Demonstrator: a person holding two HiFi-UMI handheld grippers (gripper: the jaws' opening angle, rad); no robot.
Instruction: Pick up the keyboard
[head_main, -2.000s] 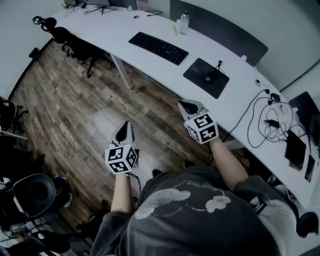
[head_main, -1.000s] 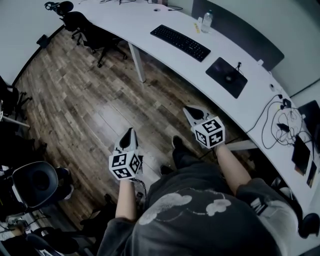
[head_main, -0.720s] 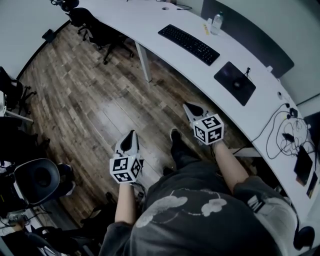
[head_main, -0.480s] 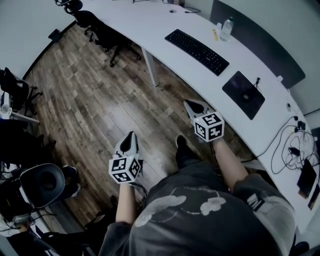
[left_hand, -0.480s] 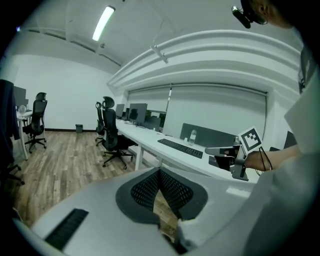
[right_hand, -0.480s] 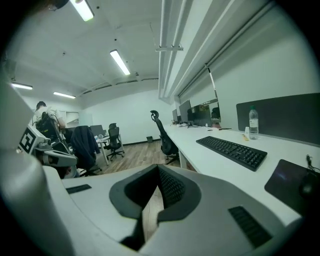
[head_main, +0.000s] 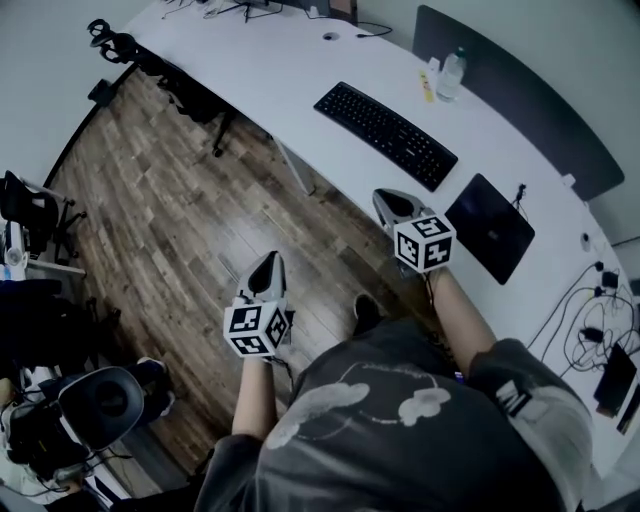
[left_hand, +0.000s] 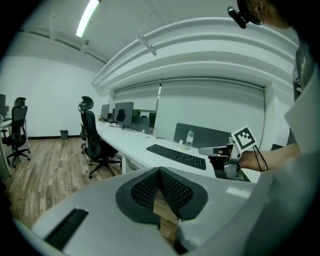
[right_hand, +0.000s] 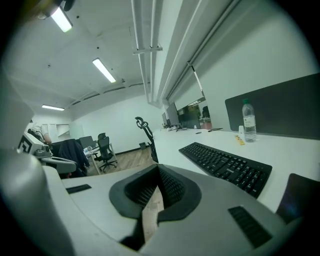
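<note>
A: Report the left hand-held gripper (head_main: 269, 262) and the right hand-held gripper (head_main: 385, 200).
B: Both have jaws closed together, nothing between them. Left: over the wooden floor (head_main: 170, 190). Right: near the tabletop (head_main: 290, 60) edge.
A: Locate the keyboard (head_main: 386, 135).
B: Flat on the tabletop, apart from both, beside a dark mouse pad (head_main: 490, 228).
</note>
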